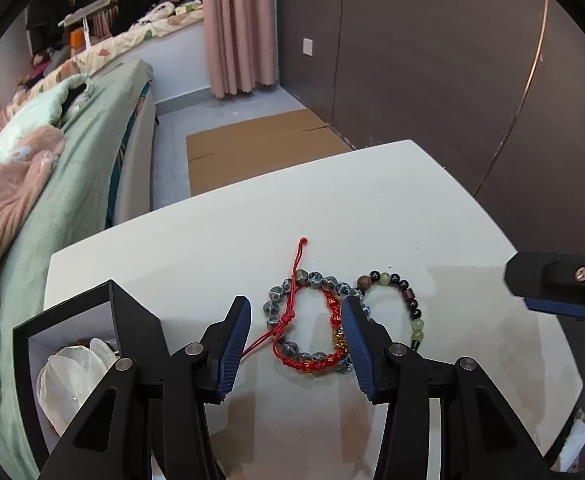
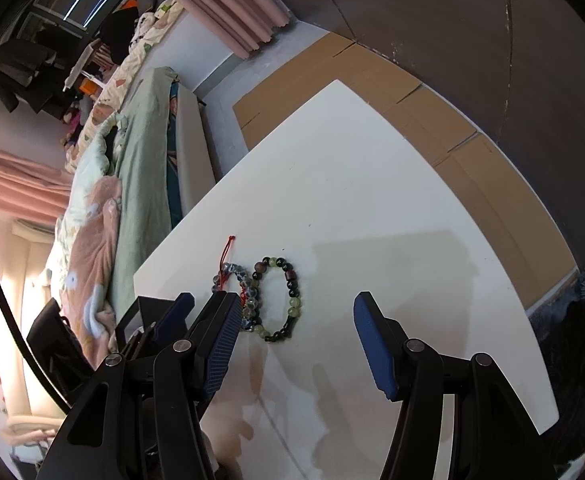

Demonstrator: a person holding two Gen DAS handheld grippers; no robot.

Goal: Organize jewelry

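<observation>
Three bracelets lie on the white table (image 1: 252,208). A grey-blue bead bracelet (image 1: 276,294) has a red cord bracelet (image 1: 334,314) with a gold charm lying over it. A green and dark bead bracelet (image 1: 412,308) lies to their right, also in the right wrist view (image 2: 292,296). My left gripper (image 1: 296,320) is open, its jaws either side of the red and grey bracelets, just above them. My right gripper (image 2: 296,316) is open and empty, near the green bracelet; it shows at the left wrist view's right edge (image 1: 552,288). A black jewelry box (image 1: 92,332) stands open at left.
The box holds white shell-like pieces (image 1: 76,372). A bed with green and pink bedding (image 1: 52,184) runs along the table's left side. Cardboard (image 1: 252,148) lies on the floor beyond the table. A dark wall (image 1: 432,60) stands behind.
</observation>
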